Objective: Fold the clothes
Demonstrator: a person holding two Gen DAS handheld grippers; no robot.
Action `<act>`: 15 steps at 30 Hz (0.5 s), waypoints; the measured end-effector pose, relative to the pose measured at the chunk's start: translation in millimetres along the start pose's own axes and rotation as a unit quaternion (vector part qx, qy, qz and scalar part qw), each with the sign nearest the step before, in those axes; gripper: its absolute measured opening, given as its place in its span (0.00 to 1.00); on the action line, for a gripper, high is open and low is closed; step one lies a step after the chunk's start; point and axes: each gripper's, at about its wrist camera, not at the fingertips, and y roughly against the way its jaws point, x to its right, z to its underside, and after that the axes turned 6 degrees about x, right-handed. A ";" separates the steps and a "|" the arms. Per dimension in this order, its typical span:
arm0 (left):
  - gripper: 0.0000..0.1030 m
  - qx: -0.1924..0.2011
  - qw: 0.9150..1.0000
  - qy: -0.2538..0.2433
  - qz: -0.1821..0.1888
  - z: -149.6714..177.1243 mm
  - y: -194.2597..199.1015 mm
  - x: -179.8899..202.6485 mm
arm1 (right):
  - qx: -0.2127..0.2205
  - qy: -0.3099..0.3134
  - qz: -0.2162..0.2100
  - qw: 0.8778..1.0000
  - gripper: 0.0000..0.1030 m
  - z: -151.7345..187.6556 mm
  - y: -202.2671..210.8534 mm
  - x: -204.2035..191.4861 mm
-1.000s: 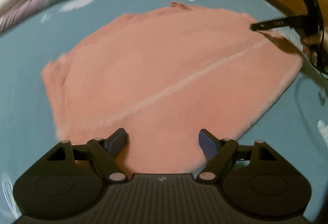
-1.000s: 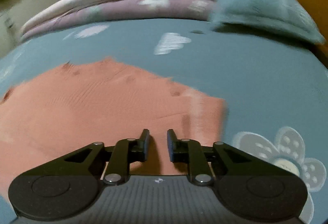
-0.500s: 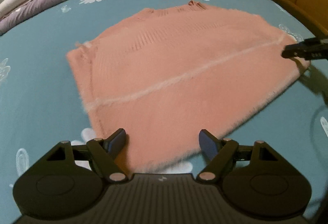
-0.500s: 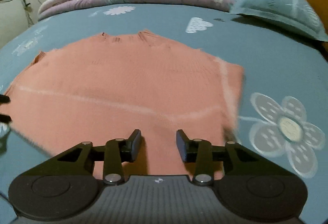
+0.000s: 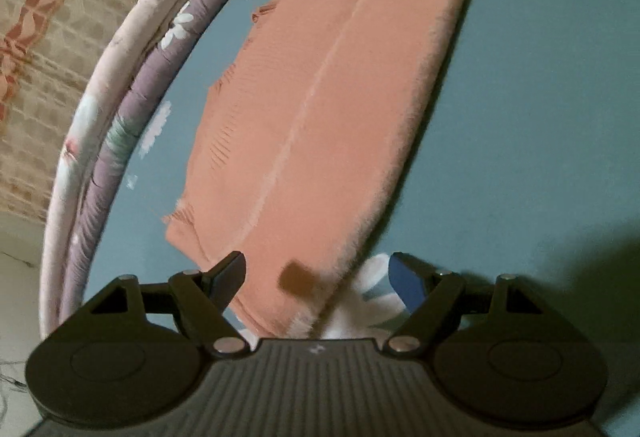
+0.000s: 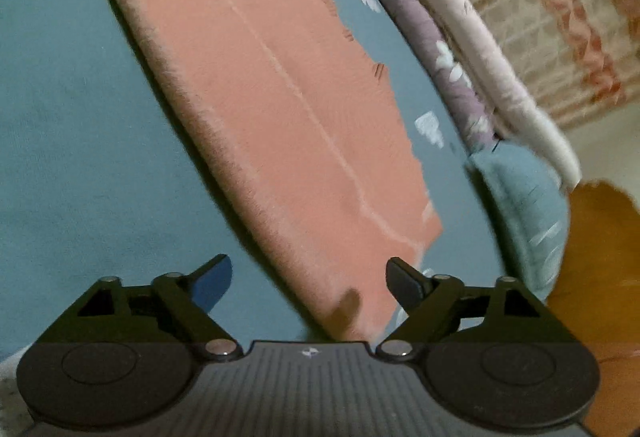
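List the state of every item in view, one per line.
Pink sweater: folded, lying flat on the bed, not held.
Left claw: open, at one end of the sweater.
Right claw: open, jaws just opened, at the other end.
Quilts: folded, stacked at the bed's edge.

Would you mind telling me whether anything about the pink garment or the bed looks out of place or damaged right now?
Nothing stands out. The pink garment lies flat on the blue bedsheet, with its pale crease line running lengthwise. Both the left gripper and right gripper stand open at opposite ends of it, neither pinching the fabric.
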 end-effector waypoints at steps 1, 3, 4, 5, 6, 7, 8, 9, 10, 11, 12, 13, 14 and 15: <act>0.77 0.006 1.000 -0.009 -0.005 -4.8 -2.5 3.4 | 0.003 0.015 0.007 1.000 0.86 -3.7 -1.9 -3.8; 0.77 0.021 0.999 -0.033 -0.015 -18.3 -5.6 13.8 | 0.018 0.048 0.016 0.999 0.86 -15.8 -5.0 -14.8; 0.77 0.033 0.998 -0.045 -0.018 -26.3 -8.0 19.1 | 0.031 0.066 0.018 0.997 0.86 -23.8 -6.6 -20.7; 0.77 0.046 0.997 -0.054 -0.017 -34.9 -10.6 24.0 | 0.044 0.083 0.021 0.995 0.86 -31.7 -8.1 -26.6; 0.77 0.060 0.996 -0.062 -0.018 -43.2 -13.5 29.2 | 0.057 0.100 0.022 0.993 0.86 -39.5 -9.1 -32.5; 0.77 0.071 0.995 -0.068 -0.021 -49.6 -16.7 34.2 | 0.069 0.113 0.024 0.991 0.86 -46.4 -8.5 -38.0; 0.77 0.078 0.994 -0.072 -0.027 -54.7 -20.5 38.0 | 0.078 0.122 0.025 0.989 0.86 -51.7 -7.9 -42.0; 0.77 0.084 0.993 -0.075 -0.034 -60.1 -24.9 41.2 | 0.087 0.127 0.026 0.988 0.86 -55.8 -8.1 -45.3; 0.77 0.088 0.992 -0.078 -0.039 -64.6 -28.7 43.3 | 0.095 0.131 0.027 0.986 0.86 -60.0 -8.3 -48.5; 0.77 0.091 0.992 -0.080 -0.042 -67.4 -31.1 44.4 | 0.103 0.134 0.028 0.985 0.86 -62.9 -8.7 -50.7; 0.79 0.092 0.991 -0.082 -0.043 -68.3 -33.0 44.5 | 0.108 0.133 0.028 0.985 0.86 -62.2 -10.0 -49.8; 0.83 0.093 0.991 -0.083 -0.044 -66.7 -33.6 43.1 | 0.114 0.131 0.028 0.984 0.87 -61.4 -11.2 -48.9; 0.83 0.095 0.991 -0.082 -0.045 -63.6 -33.0 40.9 | 0.117 0.128 0.028 0.985 0.87 -59.3 -12.1 -46.9; 0.84 0.092 0.991 -0.083 -0.046 -58.9 -32.7 38.5 | 0.112 0.121 0.030 0.986 0.88 -53.1 -12.0 -41.5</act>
